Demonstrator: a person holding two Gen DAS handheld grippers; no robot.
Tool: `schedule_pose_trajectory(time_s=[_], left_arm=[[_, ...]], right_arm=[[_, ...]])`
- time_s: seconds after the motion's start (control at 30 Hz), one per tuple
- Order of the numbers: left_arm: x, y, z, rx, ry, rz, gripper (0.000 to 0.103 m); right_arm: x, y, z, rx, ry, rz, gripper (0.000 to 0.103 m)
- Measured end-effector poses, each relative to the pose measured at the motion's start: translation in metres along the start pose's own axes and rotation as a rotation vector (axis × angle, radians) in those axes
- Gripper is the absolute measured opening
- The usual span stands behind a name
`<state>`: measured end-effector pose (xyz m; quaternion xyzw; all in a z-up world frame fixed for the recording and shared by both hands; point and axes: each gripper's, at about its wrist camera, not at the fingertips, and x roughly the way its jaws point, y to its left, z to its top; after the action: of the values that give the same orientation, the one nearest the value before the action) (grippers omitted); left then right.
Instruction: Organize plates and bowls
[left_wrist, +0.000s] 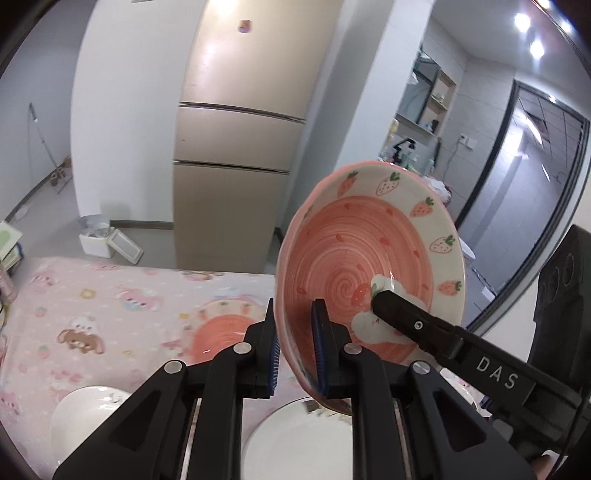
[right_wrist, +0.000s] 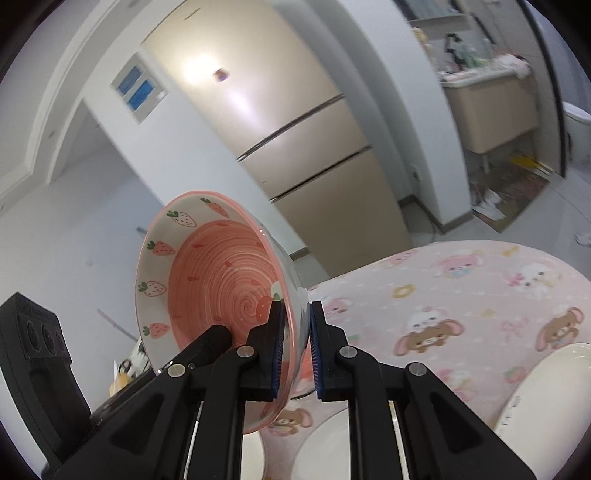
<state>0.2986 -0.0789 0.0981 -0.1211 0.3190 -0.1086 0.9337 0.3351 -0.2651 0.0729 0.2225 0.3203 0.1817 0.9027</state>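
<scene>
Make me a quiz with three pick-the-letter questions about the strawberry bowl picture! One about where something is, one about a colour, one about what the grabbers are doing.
1. Where is the strawberry bowl?
A. Flat on the tablecloth
B. Lifted above the table, tipped on its side
C. Inside the fridge

2. What colour is the swirl inside the bowl?
A. Pink
B. Blue
C. Green

3. What are the left gripper and right gripper doing?
A. Both hang open
B. Only one holds the bowl
C. Both are clamped on the bowl's rim

Answers:
1 B: the bowl hangs tilted over the pink bunny tablecloth, with the beige fridge behind it.
2 A: pink rings spiral across its inside.
3 C: each wrist view shows blue pads pinching the rim from both sides.
</scene>
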Motion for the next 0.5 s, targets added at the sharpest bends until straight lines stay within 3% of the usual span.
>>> schedule_pose_trajectory(time_s=[0.2,0.5], left_arm=[[-0.001,0.041,-0.016,-0.041,-0.022,-0.017,0.014],[0.039,0.064,-0.036,-0.044,0.039,0.010,0.013]], right_arm=[[0.024,0.030,-0.028,-0.081,-0.007,0.003,0.015],[0.069,0.020,-0.049,-0.079,0.055,-0.053,0.015]])
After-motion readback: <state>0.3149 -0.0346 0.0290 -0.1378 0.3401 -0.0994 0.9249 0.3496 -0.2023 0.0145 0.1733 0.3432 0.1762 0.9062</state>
